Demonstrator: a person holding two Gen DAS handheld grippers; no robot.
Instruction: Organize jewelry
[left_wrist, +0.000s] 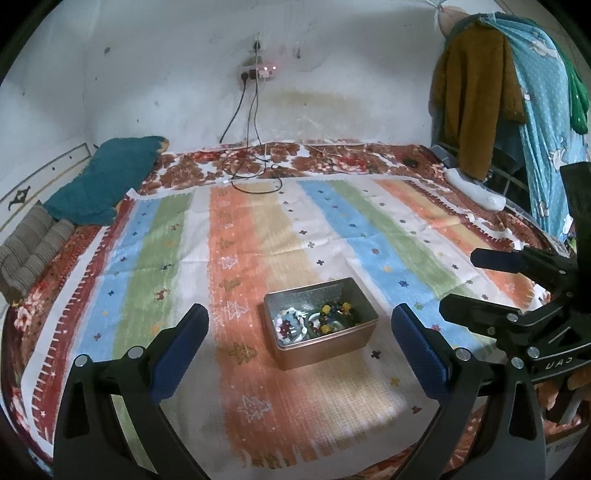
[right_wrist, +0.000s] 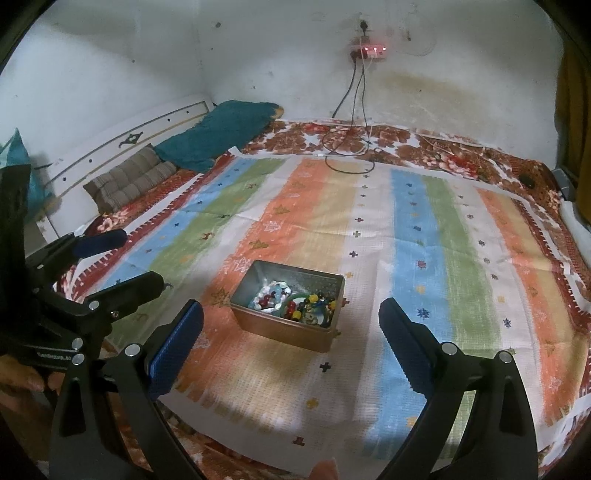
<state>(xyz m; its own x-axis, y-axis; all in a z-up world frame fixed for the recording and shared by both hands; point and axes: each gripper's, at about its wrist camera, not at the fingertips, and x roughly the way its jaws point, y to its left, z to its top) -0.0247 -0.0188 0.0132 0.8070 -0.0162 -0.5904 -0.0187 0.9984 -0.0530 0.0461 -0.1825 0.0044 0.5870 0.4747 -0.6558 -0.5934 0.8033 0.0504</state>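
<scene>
A: How will the jewelry (left_wrist: 317, 321) handle?

B: I judge it light, loose and slippery: strung beads, a pale shell-like bracelet and a green bangle heaped together in the open metal tin (left_wrist: 320, 347). The strands look limp and likely tangled, so lifting one may drag its neighbours. The bangle is stiff; its rim seems the surest place to pinch. For a strand, take a single loop at the top of the heap.

A: And where is it all?

B: The tin sits on the striped cloth (left_wrist: 258, 240) spread on the bed, toward the near edge, roughly midway across.

A: The tongs?

B: Both gape wide and hold nothing. The left tongs (left_wrist: 299, 350) frame the tin from above, short of it and apart. The right tongs (right_wrist: 291, 347) do likewise, the tin a little toward their left finger.
</scene>
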